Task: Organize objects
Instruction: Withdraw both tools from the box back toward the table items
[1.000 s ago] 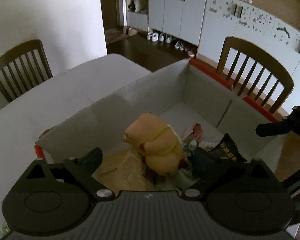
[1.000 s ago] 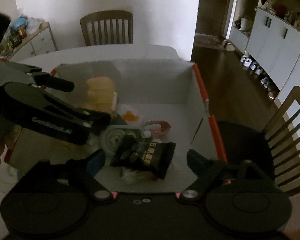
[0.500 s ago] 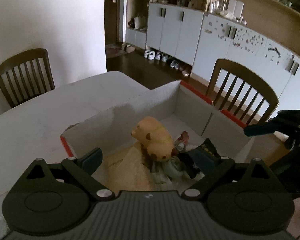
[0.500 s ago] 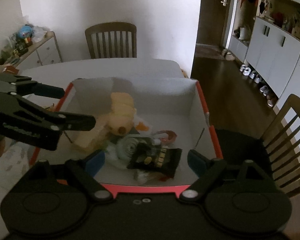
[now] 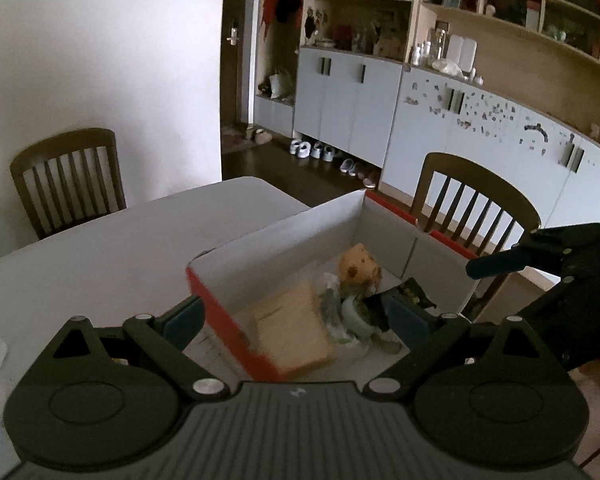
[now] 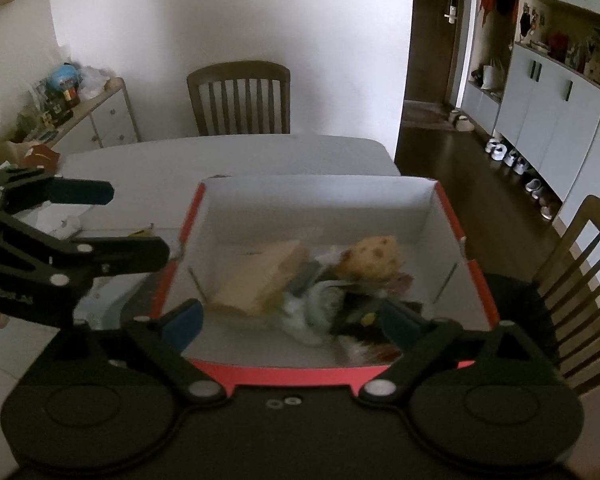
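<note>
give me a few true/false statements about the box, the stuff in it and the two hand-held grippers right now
1. Both hand-held grippers are open and hold nothing. True: the left hand-held gripper and the right hand-held gripper have their jaws spread wide.
2. The yellow plush toy lies on the table outside the box. False: it sits inside the red-edged box.
3. A tan flat packet lies in the box beside the plush toy. True.
4. The box is closed with a lid. False: it is open on top, its contents visible.
5. The black snack bag is clamped in the right hand-held gripper. False: it lies in the box, ungripped.
</note>
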`<state>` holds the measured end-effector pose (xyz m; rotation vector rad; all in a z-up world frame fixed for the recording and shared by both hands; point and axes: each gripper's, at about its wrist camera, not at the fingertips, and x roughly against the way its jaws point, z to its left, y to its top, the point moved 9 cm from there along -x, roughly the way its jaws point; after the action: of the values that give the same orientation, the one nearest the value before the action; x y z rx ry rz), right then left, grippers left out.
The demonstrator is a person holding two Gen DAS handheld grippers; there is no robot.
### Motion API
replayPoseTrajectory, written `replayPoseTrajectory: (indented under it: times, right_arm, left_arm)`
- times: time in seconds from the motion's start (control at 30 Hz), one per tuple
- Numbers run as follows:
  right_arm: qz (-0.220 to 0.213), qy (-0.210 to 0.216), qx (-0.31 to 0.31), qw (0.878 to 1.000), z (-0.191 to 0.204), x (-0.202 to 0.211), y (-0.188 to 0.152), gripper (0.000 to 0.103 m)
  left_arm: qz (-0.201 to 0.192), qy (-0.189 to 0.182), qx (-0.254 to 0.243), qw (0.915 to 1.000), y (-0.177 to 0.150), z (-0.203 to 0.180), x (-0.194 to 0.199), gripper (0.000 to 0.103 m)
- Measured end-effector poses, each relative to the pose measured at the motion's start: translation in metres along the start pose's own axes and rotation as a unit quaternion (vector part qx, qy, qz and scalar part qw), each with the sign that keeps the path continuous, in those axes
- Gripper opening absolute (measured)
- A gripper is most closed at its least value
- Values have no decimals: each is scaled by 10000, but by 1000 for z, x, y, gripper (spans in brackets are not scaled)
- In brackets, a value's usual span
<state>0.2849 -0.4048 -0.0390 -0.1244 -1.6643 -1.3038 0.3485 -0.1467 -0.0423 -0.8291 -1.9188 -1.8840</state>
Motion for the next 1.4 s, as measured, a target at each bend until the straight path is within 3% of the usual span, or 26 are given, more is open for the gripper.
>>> replayPoseTrajectory:
  times: [0.27, 0.77, 1.1, 1.4]
  right_arm:
    - [-14, -15, -21, 10000, 43, 4, -3, 96]
    - [71, 68, 172, 9998, 137, -15, 4, 96]
    - [258, 38, 418, 9988, 184, -51, 12, 96]
    - [505, 107, 729, 9960, 211, -99, 15, 96]
  left_arm:
    - [-13, 85, -46, 10000, -28, 33, 36, 98]
    - [-17, 332, 403, 9986, -79, 128, 88, 98]
    - [81, 505, 673, 9964, -120, 182, 94, 103]
    - [476, 684, 866, 9927, -162, 220, 73, 103]
